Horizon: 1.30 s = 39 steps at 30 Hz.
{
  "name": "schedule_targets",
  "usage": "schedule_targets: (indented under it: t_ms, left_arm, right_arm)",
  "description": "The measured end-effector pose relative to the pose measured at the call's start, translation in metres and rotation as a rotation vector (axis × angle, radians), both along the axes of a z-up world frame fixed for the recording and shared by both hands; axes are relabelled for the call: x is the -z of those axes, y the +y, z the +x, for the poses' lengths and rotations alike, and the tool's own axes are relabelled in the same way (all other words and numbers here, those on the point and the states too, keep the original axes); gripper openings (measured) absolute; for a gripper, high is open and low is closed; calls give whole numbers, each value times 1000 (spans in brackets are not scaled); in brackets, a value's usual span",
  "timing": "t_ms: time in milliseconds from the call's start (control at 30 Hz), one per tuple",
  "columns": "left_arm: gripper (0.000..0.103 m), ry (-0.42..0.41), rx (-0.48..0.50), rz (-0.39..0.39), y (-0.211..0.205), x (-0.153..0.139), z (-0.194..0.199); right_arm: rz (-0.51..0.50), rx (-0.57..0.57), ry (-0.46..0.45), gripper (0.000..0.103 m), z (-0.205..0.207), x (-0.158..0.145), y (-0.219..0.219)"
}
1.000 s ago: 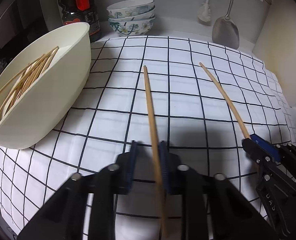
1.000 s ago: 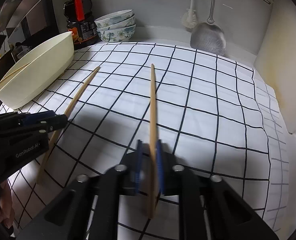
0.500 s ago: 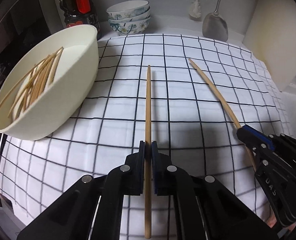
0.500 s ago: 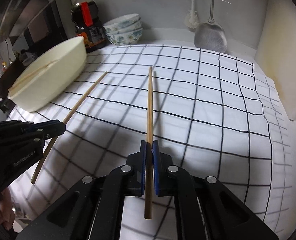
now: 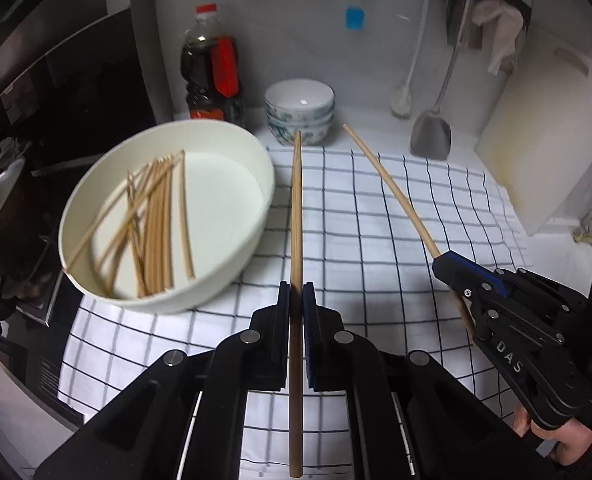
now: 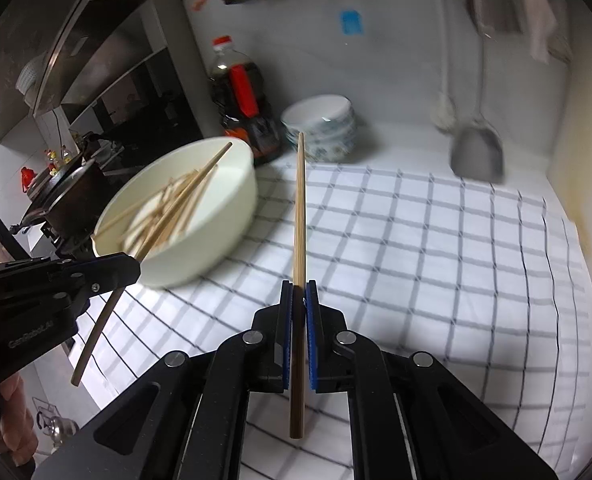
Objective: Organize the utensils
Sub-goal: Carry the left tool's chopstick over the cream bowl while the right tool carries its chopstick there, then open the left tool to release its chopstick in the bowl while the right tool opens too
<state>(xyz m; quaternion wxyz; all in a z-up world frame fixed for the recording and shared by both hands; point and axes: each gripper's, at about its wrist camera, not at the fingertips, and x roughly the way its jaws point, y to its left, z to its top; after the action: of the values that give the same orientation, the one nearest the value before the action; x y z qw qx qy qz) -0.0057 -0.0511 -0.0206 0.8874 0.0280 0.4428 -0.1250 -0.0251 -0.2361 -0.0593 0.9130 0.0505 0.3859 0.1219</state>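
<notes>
My left gripper (image 5: 296,292) is shut on a wooden chopstick (image 5: 296,216) that points away toward the back wall, lifted clear of the checked cloth (image 5: 376,288). My right gripper (image 6: 298,292) is shut on a second chopstick (image 6: 300,208), also raised. Each view shows the other gripper: the right one (image 5: 440,264) with its chopstick (image 5: 392,192) at the right, the left one (image 6: 135,268) with its chopstick (image 6: 183,196) over the bowl's rim at the left. A cream bowl (image 5: 231,276) (image 6: 231,200) at the left holds several chopsticks (image 5: 155,224).
Against the back wall stand a dark sauce bottle (image 5: 211,76), stacked patterned bowls (image 5: 300,112), a hanging brush (image 5: 402,100) and a metal spatula (image 5: 432,136). A white cutting board (image 5: 544,140) leans at the right. A stove with a pot (image 6: 67,192) lies left of the bowl.
Both grippers rose off the cloth, each carrying its chopstick. The left jaws went from nearly shut to clamped. The bowl and back wall now sit lower and fuller in both views.
</notes>
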Motion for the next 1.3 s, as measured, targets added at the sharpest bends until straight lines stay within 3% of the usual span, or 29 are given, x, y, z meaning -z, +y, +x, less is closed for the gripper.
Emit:
schedule_targets:
  t_ms: [200, 500, 767, 1167, 1200, 1267, 1300]
  left_arm:
    - [7, -37, -14, -6, 59, -11, 32]
    - [7, -20, -57, 31, 146, 8, 100]
    - [7, 64, -97, 24, 165, 43, 135]
    - [7, 150, -164, 41, 166, 77, 156]
    - [10, 151, -175, 48, 166, 75, 157]
    - [30, 145, -194, 51, 169, 69, 155]
    - [61, 138, -203, 50, 170, 65, 154]
  right_arm:
    - [-20, -22, -25, 6, 39, -21, 63]
    - [24, -35, 21, 6, 98, -16, 151]
    - [4, -50, 123, 6, 138, 9, 184]
    - [-26, -78, 191, 6, 161, 26, 186]
    - [-36, -79, 185, 6, 161, 25, 185]
    - [-44, -75, 178, 8, 161, 22, 183]
    - [-41, -75, 174, 10, 160, 20, 180]
